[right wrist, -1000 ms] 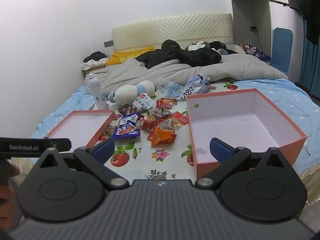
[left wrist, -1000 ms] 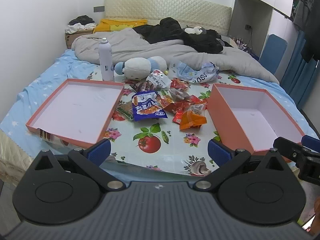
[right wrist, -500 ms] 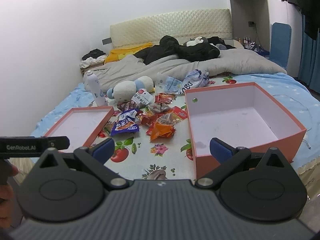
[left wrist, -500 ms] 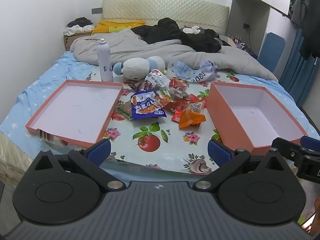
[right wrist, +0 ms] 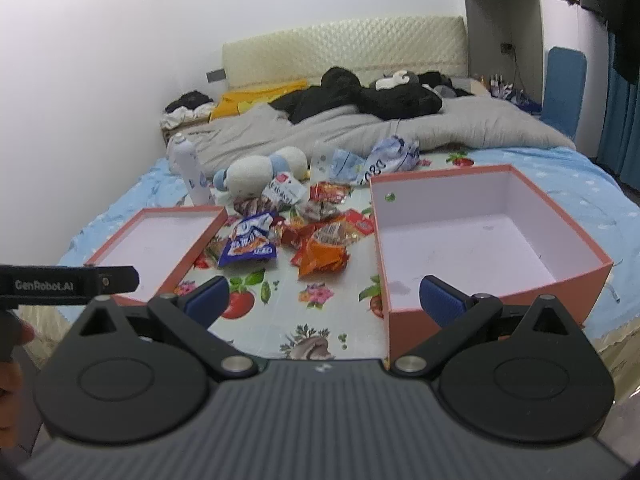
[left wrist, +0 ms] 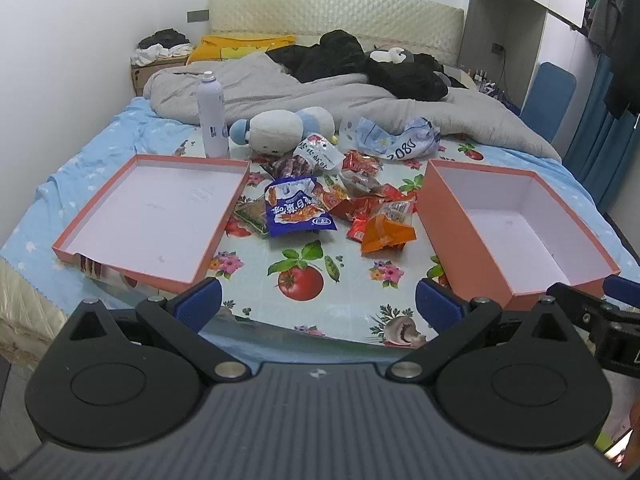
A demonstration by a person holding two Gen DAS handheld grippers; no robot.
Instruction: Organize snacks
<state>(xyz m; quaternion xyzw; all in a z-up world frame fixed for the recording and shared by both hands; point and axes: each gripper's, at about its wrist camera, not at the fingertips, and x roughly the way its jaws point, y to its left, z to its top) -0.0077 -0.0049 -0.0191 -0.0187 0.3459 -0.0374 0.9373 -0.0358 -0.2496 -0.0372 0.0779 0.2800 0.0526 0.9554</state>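
A: Left wrist view first: what is sitting nearest?

B: The left gripper (left wrist: 316, 304) is hovering off the foot of the bed, its jaws standing wide apart and gripping nothing. In the right wrist view the right gripper (right wrist: 322, 300) is doing the same, jaws spread and empty.

A: And beyond the fingers?

B: A fruit-printed cloth (left wrist: 304, 280) is covering the bed end. On it the shallow lid (left wrist: 152, 208) is lying to the left and the deeper box (left wrist: 516, 220) to the right, both looking empty. Between them the snack pile (left wrist: 340, 204) is lying loose: a blue packet (left wrist: 296, 210) nearest the lid, an orange packet (left wrist: 386, 230) nearest the box, red wrappers behind.

A: Farther back?

B: A white bottle (left wrist: 212, 116) is standing upright, a plush toy (left wrist: 280, 128) is lying beside it, and a crumpled bag (left wrist: 396, 138) is sitting just past the pile.

A: So which step is going on?

B: I judge it is the approach; nothing is sorted yet. The next move is calling for one gripper to reach in over the cloth, lower onto a near packet, probably the orange or blue one, and pinch it by an edge without dragging its neighbours along.
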